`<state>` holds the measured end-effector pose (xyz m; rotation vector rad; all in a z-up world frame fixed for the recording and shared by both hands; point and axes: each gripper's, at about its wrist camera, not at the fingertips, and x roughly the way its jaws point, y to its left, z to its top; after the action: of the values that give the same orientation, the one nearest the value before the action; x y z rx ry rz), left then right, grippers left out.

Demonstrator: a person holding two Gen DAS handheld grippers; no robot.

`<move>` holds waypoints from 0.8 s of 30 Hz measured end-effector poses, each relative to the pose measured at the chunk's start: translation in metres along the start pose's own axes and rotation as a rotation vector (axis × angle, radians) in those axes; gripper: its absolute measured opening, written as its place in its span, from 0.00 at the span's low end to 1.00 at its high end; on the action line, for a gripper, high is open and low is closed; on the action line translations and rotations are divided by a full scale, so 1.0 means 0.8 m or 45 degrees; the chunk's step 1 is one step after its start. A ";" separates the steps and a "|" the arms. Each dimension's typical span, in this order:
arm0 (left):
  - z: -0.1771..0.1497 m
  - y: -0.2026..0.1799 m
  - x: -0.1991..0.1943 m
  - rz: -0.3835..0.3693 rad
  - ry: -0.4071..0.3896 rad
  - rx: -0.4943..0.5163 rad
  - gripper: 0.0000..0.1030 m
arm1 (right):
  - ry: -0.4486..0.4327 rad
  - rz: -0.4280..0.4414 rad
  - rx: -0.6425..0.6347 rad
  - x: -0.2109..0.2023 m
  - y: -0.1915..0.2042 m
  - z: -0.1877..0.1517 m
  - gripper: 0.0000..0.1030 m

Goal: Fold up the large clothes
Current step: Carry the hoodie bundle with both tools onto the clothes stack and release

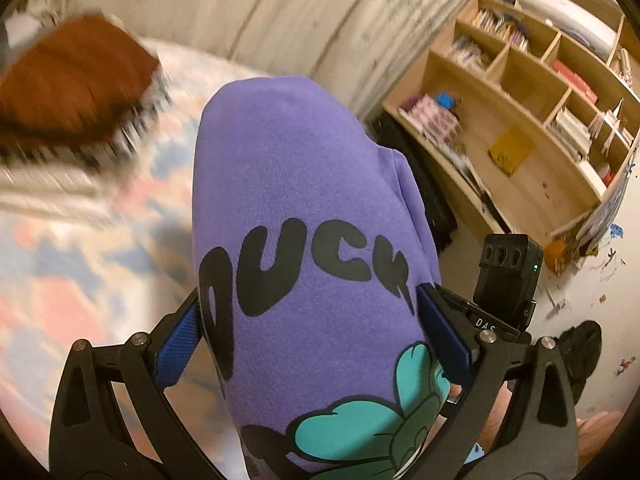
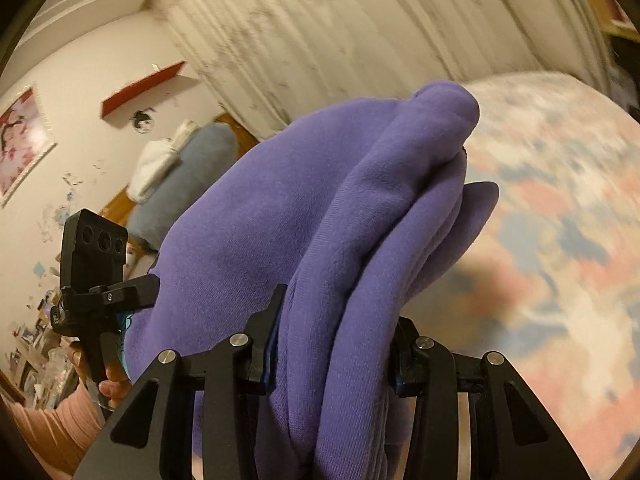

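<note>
A folded purple sweatshirt with black lettering and a teal cartoon print is held up above a bed with a pink, blue and white cover. My left gripper is shut on the sweatshirt, its blue-padded fingers pressing both sides of the thick fold. In the right wrist view my right gripper is shut on a bundle of the purple sweatshirt's layers. The right gripper also shows at the right of the left wrist view, and the left gripper at the left of the right wrist view.
A stack of folded clothes with a brown garment on top lies on the far left of the bed. Pale curtains hang behind. A wooden cubby shelf with books stands to the right. The bed cover spreads right of the right gripper.
</note>
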<state>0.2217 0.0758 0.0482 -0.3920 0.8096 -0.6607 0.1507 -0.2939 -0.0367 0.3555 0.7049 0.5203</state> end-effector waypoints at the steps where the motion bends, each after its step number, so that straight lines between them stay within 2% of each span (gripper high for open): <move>1: 0.020 0.008 -0.022 0.020 -0.030 0.016 0.96 | -0.011 0.014 -0.017 0.016 0.016 0.015 0.38; 6: 0.123 0.062 -0.107 0.093 -0.158 0.077 0.96 | -0.078 0.098 -0.096 0.107 0.091 0.104 0.38; 10: 0.213 0.124 -0.148 0.121 -0.217 0.103 0.96 | -0.126 0.143 -0.139 0.196 0.129 0.173 0.38; 13: 0.280 0.189 -0.164 0.130 -0.246 0.121 0.96 | -0.143 0.166 -0.141 0.264 0.144 0.211 0.38; 18: 0.356 0.308 -0.151 0.144 -0.254 0.090 0.96 | -0.143 0.161 -0.126 0.416 0.145 0.254 0.38; 20: 0.372 0.357 -0.126 0.152 -0.251 0.070 0.96 | -0.129 0.147 -0.106 0.493 0.151 0.263 0.38; 22: 0.382 0.406 -0.096 0.152 -0.232 0.015 0.96 | -0.098 0.122 -0.071 0.563 0.128 0.264 0.38; 24: 0.375 0.453 -0.056 0.185 -0.178 -0.044 0.96 | -0.039 0.081 -0.027 0.657 0.109 0.274 0.38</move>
<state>0.5704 0.3944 0.0617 -0.4019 0.7097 -0.4793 0.6117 0.0436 -0.1121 0.3663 0.6599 0.5808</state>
